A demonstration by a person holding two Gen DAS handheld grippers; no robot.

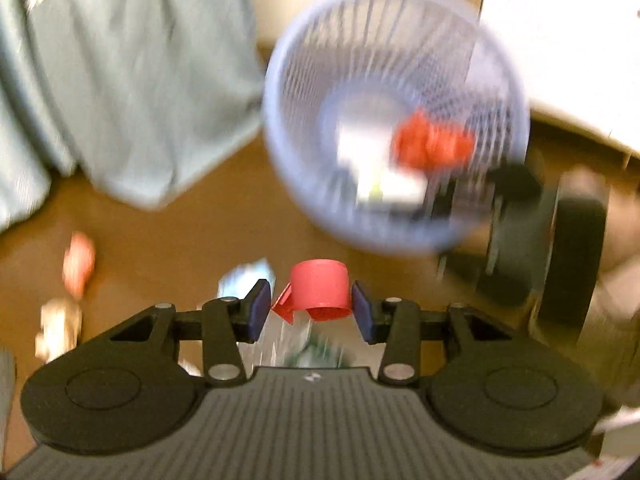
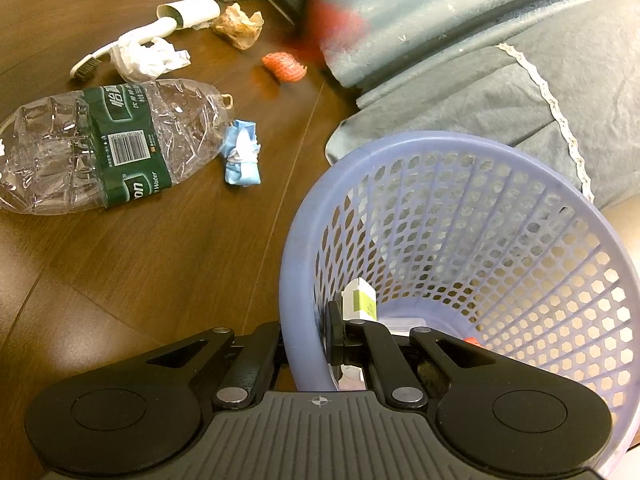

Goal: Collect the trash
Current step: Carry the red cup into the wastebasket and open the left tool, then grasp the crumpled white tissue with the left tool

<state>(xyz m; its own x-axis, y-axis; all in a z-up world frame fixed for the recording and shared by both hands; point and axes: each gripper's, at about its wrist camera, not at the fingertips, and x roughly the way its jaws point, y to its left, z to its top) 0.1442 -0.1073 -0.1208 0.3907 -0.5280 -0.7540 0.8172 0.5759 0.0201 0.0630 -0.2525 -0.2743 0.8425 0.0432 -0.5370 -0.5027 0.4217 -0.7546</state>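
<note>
Gripping a red cap [image 1: 319,289], left fingers [image 1: 259,309]; right fingers [image 2: 334,336] clamp basket [image 2: 400,148] rim.

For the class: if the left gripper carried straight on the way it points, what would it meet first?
Probably the purple basket ahead of the left gripper, which holds a red cap. Blur leaves depth uncertain.

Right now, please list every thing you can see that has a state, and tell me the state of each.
Left hand-held gripper: holds the red cap between its pads.
Red cap: lifted off the floor.
Right hand-held gripper: shut on the basket rim.
Basket: tilted, partly filled.
Plastic bottle: crushed, lying on the floor, uncapped.
White tissue: crumpled, on the floor.
Blue wrapper: crumpled, on the floor.
</note>
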